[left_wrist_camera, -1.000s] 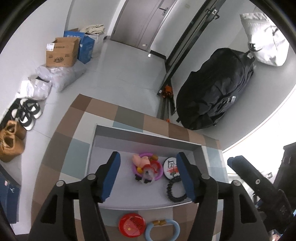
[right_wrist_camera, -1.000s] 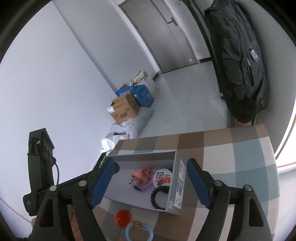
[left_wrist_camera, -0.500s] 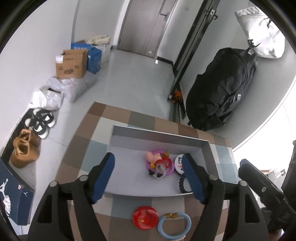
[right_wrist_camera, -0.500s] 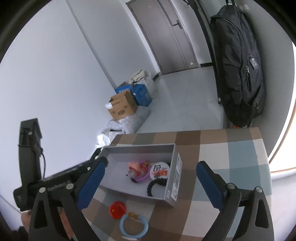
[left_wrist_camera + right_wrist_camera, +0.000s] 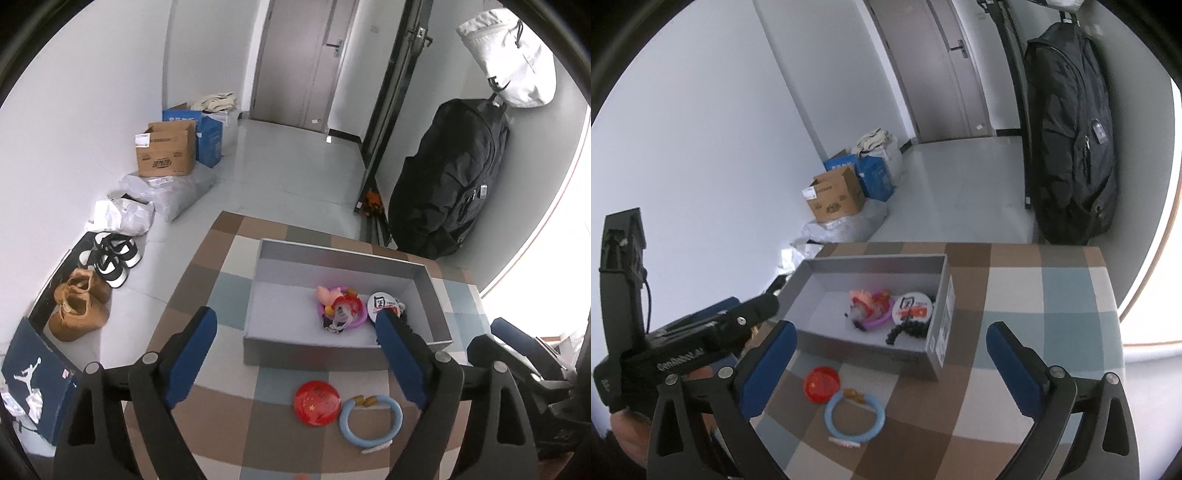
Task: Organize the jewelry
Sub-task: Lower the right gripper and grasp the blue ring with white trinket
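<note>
**Both grippers open over the desk**

Left wrist view: left gripper (image 5: 295, 332) w/ jaws wide apart, just been opening, nothing between them. Grey box (image 5: 332, 254) sits on the checkered desk (image 5: 221, 424). Inside the box: purple ring w/ pink toy (image 5: 341, 308) & white badge (image 5: 382, 303). Just in front of the box: red disc (image 5: 317, 403) & blue ring (image 5: 370, 421), side by side.

Right wrist view: right gripper (image 5: 890, 362) also wide apart, just been opening, holds nothing. Black bead bracelet (image 5: 909, 331) in the box, near its front wall.
</note>
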The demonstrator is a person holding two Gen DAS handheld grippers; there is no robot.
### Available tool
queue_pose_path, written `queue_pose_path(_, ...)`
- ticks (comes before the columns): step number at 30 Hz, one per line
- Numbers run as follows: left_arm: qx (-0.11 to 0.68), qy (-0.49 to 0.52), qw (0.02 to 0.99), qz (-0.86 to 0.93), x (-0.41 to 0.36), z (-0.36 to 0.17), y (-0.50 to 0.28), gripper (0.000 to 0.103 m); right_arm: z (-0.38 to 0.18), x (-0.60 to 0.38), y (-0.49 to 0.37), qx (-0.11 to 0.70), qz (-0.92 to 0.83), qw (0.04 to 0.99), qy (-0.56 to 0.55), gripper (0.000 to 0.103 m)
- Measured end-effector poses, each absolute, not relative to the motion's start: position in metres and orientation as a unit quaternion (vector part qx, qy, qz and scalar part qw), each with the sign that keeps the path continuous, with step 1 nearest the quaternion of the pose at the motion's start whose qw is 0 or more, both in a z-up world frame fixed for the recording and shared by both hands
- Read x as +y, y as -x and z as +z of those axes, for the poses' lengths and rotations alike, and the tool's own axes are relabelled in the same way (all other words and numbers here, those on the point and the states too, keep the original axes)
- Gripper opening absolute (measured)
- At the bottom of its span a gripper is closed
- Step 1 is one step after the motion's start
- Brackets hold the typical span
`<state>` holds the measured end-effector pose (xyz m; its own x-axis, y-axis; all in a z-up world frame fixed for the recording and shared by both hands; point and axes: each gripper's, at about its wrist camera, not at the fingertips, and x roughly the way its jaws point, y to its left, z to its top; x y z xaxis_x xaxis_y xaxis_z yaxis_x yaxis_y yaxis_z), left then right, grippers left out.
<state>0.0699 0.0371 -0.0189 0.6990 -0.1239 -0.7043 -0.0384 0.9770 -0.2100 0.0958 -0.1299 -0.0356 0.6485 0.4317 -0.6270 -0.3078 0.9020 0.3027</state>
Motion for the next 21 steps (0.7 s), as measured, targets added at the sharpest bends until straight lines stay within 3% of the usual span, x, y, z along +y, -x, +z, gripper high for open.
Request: queue_pose_path(21, 0.417, 0.127, 0.900, -0.007, 0.056, -0.041, -0.041, 0.085, -0.072, -0.110, -0.062, 0.409, 0.222, 0.885, -0.021, 0.103)
